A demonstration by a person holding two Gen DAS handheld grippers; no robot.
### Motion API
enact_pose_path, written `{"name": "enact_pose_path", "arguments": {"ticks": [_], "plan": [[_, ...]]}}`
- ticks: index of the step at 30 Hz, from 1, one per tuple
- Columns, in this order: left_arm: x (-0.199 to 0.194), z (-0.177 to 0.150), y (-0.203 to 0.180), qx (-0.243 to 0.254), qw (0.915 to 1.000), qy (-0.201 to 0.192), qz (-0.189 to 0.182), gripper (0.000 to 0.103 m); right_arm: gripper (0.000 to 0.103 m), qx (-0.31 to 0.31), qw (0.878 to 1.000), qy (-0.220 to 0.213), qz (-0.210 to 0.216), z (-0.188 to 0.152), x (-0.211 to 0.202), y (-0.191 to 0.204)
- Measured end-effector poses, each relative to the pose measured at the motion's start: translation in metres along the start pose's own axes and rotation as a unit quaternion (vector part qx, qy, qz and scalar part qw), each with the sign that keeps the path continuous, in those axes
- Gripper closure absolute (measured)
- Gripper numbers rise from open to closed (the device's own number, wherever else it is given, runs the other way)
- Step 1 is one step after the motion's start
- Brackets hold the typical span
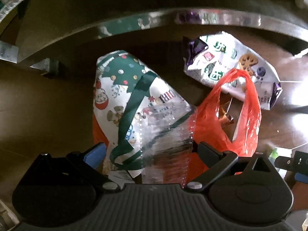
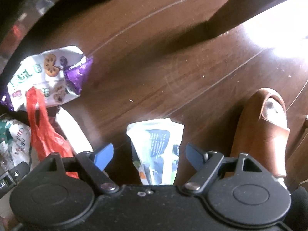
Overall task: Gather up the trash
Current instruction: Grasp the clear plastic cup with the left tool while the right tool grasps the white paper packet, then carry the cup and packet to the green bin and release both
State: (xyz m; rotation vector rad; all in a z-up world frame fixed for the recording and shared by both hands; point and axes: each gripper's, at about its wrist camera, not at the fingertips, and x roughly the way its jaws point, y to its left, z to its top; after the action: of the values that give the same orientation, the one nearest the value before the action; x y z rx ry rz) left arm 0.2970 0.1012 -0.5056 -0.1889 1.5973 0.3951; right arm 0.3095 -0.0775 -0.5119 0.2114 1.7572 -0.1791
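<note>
In the left wrist view my left gripper (image 1: 148, 150) stands open around a Christmas-print wrapper (image 1: 123, 88) with a clear plastic end; whether the pads press it I cannot tell. A red plastic bag (image 1: 231, 119) lies just right of it, with a white and purple snack packet (image 1: 231, 65) behind. In the right wrist view my right gripper (image 2: 148, 154) is open, with a white and green packet (image 2: 156, 146) lying on the floor between its fingers. The red bag (image 2: 44, 134) and snack packet (image 2: 48, 77) lie to its left.
Dark wooden floor (image 2: 173, 73). A shiny curved metal table base (image 1: 134, 25) arcs across behind the trash. A brown slipper (image 2: 263, 130) sits at right. A dark furniture leg (image 2: 240, 5) stands at the back right. The right gripper's edge (image 1: 292, 161) shows in the left wrist view.
</note>
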Motion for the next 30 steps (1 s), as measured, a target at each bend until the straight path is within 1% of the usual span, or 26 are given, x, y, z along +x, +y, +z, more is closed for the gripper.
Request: {"name": "enact_pose_path", "arguments": {"ticks": [5, 7, 8, 10, 16, 21, 22, 23, 24, 25, 26, 27, 30], "plan": [[0.007, 0.0, 0.002, -0.015, 0.9997, 0.015, -0.012, 0.024, 0.023, -0.015, 1.0, 0.009, -0.011, -0.001, 0.014, 0.003], [0.009, 0.001, 0.007, -0.029, 0.9993, 0.016, -0.019, 0.038, 0.023, -0.027, 0.999, 0.009, -0.016, -0.003, 0.018, 0.007], [0.01, 0.001, 0.008, -0.034, 0.999, 0.016, -0.023, 0.04, 0.023, -0.035, 0.999, 0.007, -0.02, -0.004, 0.02, 0.01], [0.01, 0.002, 0.01, -0.039, 0.9987, 0.019, -0.028, 0.049, 0.023, -0.043, 0.999, 0.002, -0.027, -0.006, 0.021, 0.016], [0.012, 0.004, 0.016, -0.044, 0.9981, 0.025, -0.034, 0.057, 0.024, -0.062, 0.997, -0.009, -0.04, -0.008, 0.026, 0.024], [0.012, 0.003, 0.023, -0.05, 0.9974, 0.022, -0.046, 0.06, 0.028, -0.074, 0.996, -0.013, -0.049, -0.012, 0.032, 0.03], [0.011, 0.002, 0.025, -0.052, 0.9972, 0.023, -0.047, 0.06, 0.031, -0.079, 0.996, -0.013, -0.051, -0.013, 0.03, 0.029], [0.01, 0.002, 0.026, -0.053, 0.9971, 0.023, -0.049, 0.06, 0.05, -0.084, 0.995, -0.012, -0.053, -0.014, 0.032, 0.031], [0.008, 0.002, 0.027, -0.054, 0.9971, 0.021, -0.05, 0.06, 0.076, -0.086, 0.995, -0.007, -0.056, -0.014, 0.034, 0.032], [0.007, 0.002, 0.028, -0.053, 0.997, 0.019, -0.053, 0.06, 0.097, -0.083, 0.995, 0.003, -0.06, -0.015, 0.036, 0.03], [0.006, 0.002, 0.029, -0.051, 0.997, 0.018, -0.056, 0.06, 0.091, -0.078, 0.995, 0.006, -0.058, -0.014, 0.037, 0.029], [0.005, 0.002, 0.03, -0.049, 0.997, 0.018, -0.057, 0.061, 0.093, -0.082, 0.995, 0.006, -0.055, -0.015, 0.037, 0.03], [0.0, 0.002, 0.035, -0.052, 0.9969, 0.018, -0.056, 0.061, 0.099, -0.103, 0.992, 0.002, -0.072, -0.019, 0.032, 0.037]]}}
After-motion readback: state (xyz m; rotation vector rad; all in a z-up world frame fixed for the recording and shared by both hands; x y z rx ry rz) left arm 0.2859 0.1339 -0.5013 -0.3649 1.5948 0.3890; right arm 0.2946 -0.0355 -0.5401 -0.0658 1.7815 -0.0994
